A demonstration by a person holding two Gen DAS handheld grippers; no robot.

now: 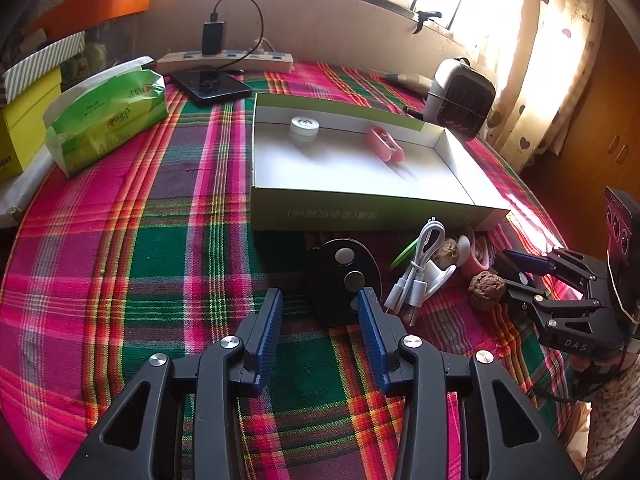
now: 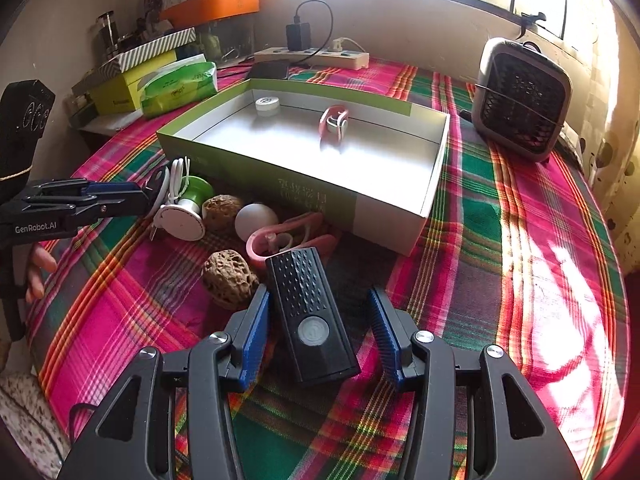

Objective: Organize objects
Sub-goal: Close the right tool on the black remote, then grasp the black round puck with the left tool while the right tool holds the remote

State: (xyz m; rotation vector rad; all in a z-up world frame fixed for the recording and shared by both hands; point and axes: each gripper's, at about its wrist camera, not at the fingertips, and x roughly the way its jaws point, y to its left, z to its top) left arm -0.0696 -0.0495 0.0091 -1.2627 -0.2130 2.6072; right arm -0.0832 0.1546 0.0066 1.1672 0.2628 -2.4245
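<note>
The black rectangular plastic device with a round grey button and a dimpled top (image 2: 310, 316) lies on the plaid-clothed counter (image 2: 500, 248), just before the near right corner of the open white cardboard box with green sides (image 2: 384, 216). It sits between the fingers of the right gripper (image 2: 318, 308), which stand at a middling width: the left pad is against or nearly against its long side, the other is clear of it, so nothing is clamped. It looks stiff, light and fairly smooth (the dimples may help little, being on top); my judgement is to take it across the long flat sides near the middle, squarely, lest it pivot.

Just beyond it lie a pink looped plastic clip (image 2: 276, 240), a white ball (image 2: 255, 222) and two brown pitted walnuts (image 2: 229, 280), then a coiled white cable (image 1: 420, 276). Inside the box rest a white round cap (image 2: 267, 105) and another pink clip (image 2: 334, 122).

The left gripper (image 1: 320, 304) hangs with fingers wide and empty, near a black oval disc (image 1: 340, 280).
</note>
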